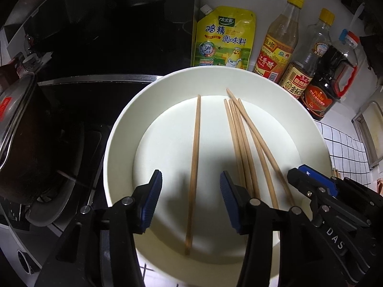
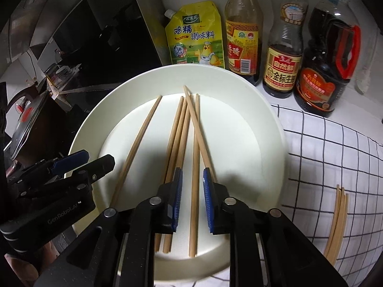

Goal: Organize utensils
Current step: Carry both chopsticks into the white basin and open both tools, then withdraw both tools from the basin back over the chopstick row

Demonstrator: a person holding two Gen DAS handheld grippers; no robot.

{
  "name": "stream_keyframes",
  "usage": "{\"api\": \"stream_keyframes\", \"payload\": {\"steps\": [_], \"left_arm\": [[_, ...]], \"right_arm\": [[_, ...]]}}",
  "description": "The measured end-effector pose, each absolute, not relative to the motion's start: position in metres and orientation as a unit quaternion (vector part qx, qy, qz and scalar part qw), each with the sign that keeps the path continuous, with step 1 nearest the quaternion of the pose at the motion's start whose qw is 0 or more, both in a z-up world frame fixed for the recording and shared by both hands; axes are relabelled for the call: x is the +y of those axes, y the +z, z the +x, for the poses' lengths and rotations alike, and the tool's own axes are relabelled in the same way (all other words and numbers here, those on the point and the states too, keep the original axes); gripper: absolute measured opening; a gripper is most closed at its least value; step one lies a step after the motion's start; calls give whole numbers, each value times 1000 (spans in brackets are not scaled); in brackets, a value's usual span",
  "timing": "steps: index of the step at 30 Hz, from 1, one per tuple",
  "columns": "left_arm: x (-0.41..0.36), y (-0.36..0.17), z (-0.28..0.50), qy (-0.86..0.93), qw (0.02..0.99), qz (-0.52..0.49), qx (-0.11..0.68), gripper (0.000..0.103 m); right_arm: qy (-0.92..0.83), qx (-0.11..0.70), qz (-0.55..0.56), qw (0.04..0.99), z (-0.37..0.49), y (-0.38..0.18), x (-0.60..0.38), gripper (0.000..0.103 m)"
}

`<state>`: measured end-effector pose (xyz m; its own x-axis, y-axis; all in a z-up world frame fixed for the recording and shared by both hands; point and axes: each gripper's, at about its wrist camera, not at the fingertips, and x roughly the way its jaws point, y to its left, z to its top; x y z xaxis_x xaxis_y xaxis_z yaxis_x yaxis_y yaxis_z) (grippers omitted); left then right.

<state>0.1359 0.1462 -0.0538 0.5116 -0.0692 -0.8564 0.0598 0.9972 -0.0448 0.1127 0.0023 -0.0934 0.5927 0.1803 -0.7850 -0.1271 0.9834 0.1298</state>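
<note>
On white plate [image 1: 119, 129], chopsticks [image 2: 182, 138] lie near-to-far, parallel to fingers. Left gripper [image 1: 189, 201] half open, straddling lone stick [image 1: 195, 157], not pinching. Right gripper [image 2: 191, 201] narrow, one stick between, pads clear.

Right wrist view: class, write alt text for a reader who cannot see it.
A two-finger gripper with blue pads hovers open over wooden chopsticks lying in a round white plate, one chopstick between its pads. More chopsticks lie on a checked cloth; sauce bottles stand behind.
</note>
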Motion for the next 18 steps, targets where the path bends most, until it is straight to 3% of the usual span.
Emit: {"api": "stream_keyframes", "payload": {"steps": [9,18], "left_arm": [[133,-37,115,-40,879,2,475,59],[110,-25,94,-45,885,7,463,60]], "right_arm": [[82,428,35,899,83,-78,-14,22],[80,419,36,904,55,-67,-35,25]]}}
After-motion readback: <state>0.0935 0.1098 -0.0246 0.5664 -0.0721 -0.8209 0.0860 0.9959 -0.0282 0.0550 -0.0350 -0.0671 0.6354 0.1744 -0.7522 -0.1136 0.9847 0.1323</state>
